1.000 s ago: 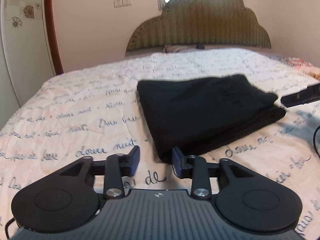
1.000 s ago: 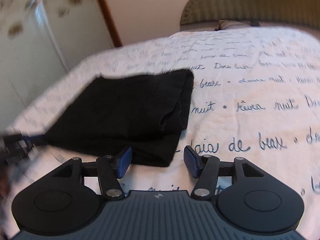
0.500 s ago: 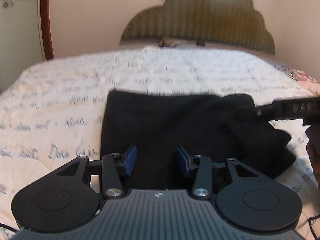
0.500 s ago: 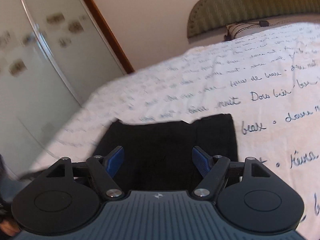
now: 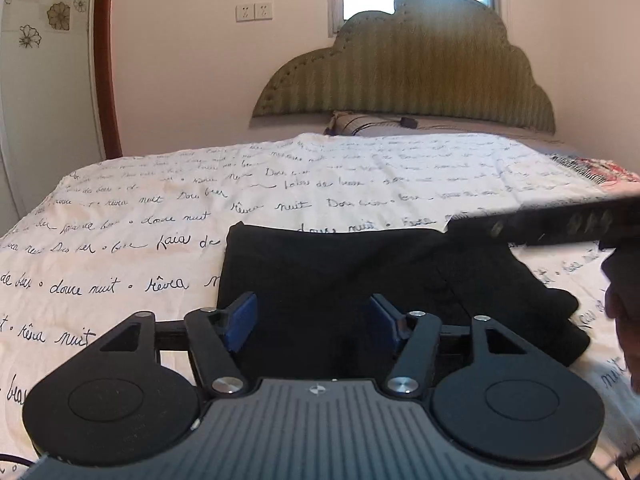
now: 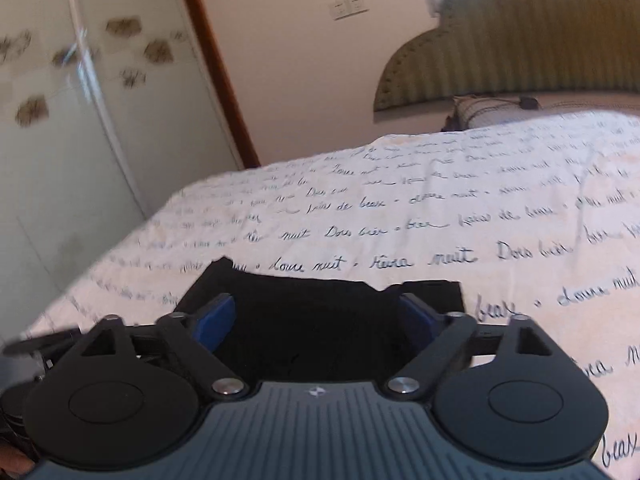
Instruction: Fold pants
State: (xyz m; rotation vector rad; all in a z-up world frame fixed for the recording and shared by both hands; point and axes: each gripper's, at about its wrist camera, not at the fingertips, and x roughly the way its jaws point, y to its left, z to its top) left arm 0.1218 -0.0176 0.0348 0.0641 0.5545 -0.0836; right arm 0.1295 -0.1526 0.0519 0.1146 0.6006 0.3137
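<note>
Folded black pants (image 5: 360, 280) flat on script-print bedspread (image 5: 120, 240), left gripper (image 5: 312, 320) fingers wide over pants, right gripper (image 6: 316, 320) fingers wide, gripping nothing

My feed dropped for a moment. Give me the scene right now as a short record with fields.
pants: black pants, folded into a flat bundle
surface: bedspread, cream with script print
left gripper: left gripper open, over the near edge of the pants, nothing between the pads
right gripper: right gripper open, over the pants, nothing held
background: headboard, pillow
</note>
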